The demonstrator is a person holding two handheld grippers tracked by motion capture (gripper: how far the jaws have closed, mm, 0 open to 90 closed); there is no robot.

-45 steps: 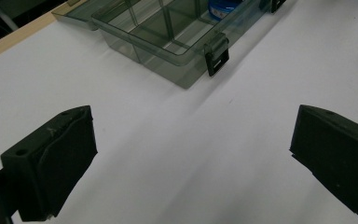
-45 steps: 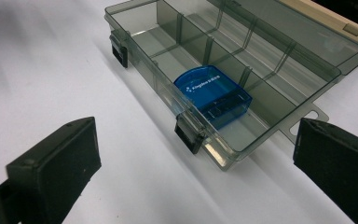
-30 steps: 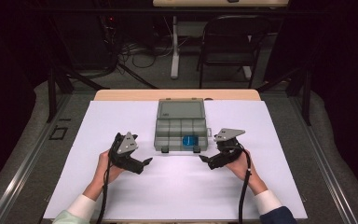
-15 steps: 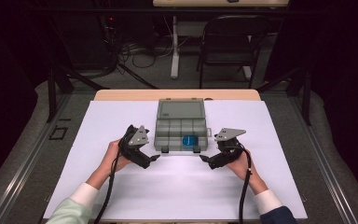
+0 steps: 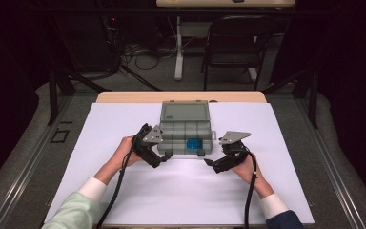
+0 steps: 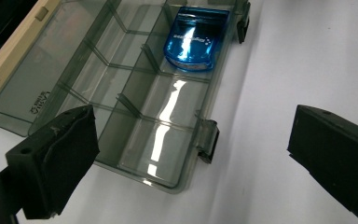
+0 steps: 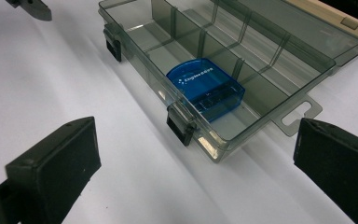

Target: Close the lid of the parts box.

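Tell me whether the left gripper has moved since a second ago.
Yes. In the high view the left gripper has moved right and forward, up to the front left corner of the grey compartment box, which has stayed put.

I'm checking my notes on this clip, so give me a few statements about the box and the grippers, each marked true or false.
1. The box lies open, lid folded back. True.
2. A blue case sits in a compartment in the row by the latches. True.
3. The left gripper is shut on a latch. False: its jaws stand wide apart, holding nothing.
4. The right gripper is open. True.
5. Every compartment holds something. False: apart from the one with the blue case, those in view are bare.
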